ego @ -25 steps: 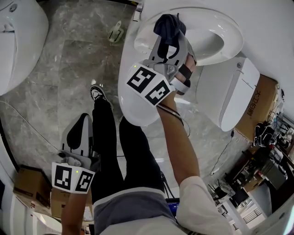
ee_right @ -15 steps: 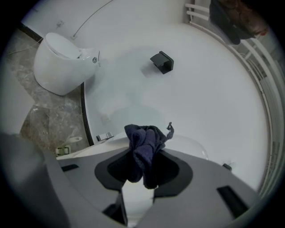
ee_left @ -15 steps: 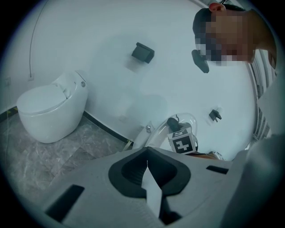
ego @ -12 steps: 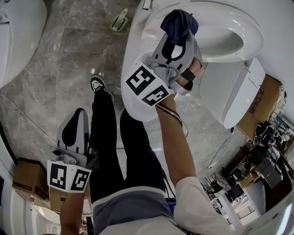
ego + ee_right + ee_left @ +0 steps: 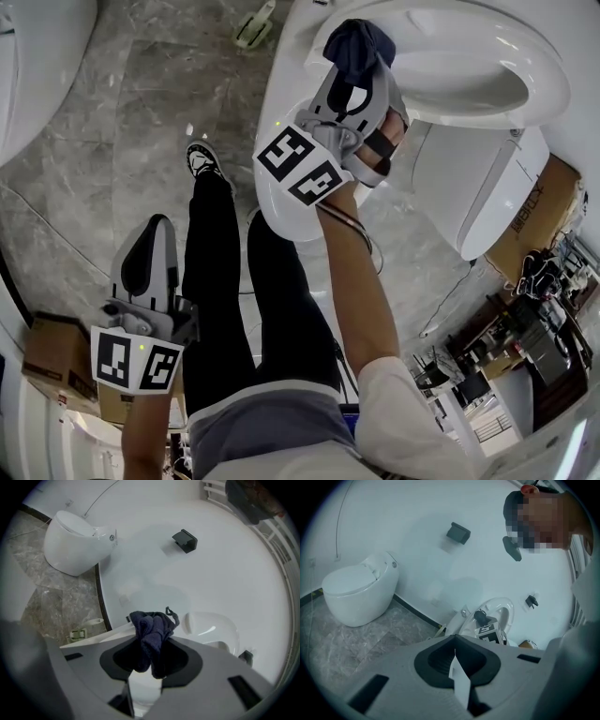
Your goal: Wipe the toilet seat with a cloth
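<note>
The white toilet seat [image 5: 525, 52] lies down over the bowl at the head view's upper right. My right gripper [image 5: 361, 67] is shut on a bunched dark blue cloth [image 5: 359, 45], which hangs over the seat's near left rim; whether it touches I cannot tell. In the right gripper view the cloth [image 5: 152, 637] fills the jaws, with the seat [image 5: 213, 625] just beyond. My left gripper [image 5: 155, 234] is shut and holds nothing, low at the left beside the person's legs. From the left gripper view, its jaws [image 5: 454, 657] point toward the toilet [image 5: 499, 611] across the floor.
The raised toilet lid [image 5: 497, 187] stands right of the seat. A second white toilet [image 5: 358, 590] sits by the wall at the left. A pale floor fitting [image 5: 253, 26] lies on the marble floor. Cardboard boxes [image 5: 52, 352] stand at lower left, another box [image 5: 539, 211] at right.
My right gripper has sunk with the cloth toward the seat's near rim. The left gripper has dropped a little beside the legs. Both stay shut.
</note>
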Demonstrator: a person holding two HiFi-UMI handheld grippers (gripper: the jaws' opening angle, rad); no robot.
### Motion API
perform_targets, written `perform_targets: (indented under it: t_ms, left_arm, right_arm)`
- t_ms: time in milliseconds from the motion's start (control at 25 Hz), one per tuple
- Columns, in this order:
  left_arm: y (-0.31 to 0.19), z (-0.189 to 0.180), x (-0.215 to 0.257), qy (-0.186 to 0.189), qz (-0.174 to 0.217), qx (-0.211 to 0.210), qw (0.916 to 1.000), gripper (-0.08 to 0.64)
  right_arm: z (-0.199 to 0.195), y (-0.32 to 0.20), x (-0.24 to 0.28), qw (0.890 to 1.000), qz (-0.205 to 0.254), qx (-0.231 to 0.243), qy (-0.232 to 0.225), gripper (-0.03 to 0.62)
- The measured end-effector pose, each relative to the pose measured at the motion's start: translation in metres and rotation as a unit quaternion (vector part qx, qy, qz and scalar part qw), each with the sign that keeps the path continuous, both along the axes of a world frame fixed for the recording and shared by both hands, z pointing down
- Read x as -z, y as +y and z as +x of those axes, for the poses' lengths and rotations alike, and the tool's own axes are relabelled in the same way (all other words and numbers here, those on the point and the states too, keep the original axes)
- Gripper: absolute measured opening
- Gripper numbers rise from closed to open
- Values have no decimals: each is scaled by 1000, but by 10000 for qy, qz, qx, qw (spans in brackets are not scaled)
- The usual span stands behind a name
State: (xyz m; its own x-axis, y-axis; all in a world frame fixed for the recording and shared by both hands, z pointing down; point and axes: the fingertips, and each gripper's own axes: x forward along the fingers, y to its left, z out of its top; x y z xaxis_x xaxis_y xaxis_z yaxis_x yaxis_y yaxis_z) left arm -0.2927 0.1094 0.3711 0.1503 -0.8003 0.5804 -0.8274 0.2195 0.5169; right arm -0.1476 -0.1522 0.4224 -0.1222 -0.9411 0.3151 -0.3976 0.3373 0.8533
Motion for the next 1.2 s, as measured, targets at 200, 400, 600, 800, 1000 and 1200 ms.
perform_targets:
  t_ms: [200, 400, 600, 800, 1000, 1200]
  left_arm:
    - [5, -6, -6, 11, -42, 83, 10000, 9]
    - [9, -7, -13, 77, -51, 145, 9999, 9]
    - [7, -1, -15, 105, -41, 110, 9999, 9]
    - [6, 6, -18, 61, -99, 47, 9999, 9]
    - [10, 12, -24, 9, -153, -49, 9999, 9]
    - [7, 28, -26, -40, -210, -210, 9996, 9]
  right_arm:
    - [-3, 10, -30, 9999, -13, 75, 114, 118]
    - [-1, 26, -66, 9986, -299, 92, 433, 118]
    - [3, 41, -92, 9973, -604, 141, 389, 117]
    - [11, 51, -124, 9929, -1170, 49, -215, 117]
    - [22, 47, -143, 9792, -1653, -233, -1152, 117]
    - [27, 37, -151, 9462, -2179, -355, -2365, 114]
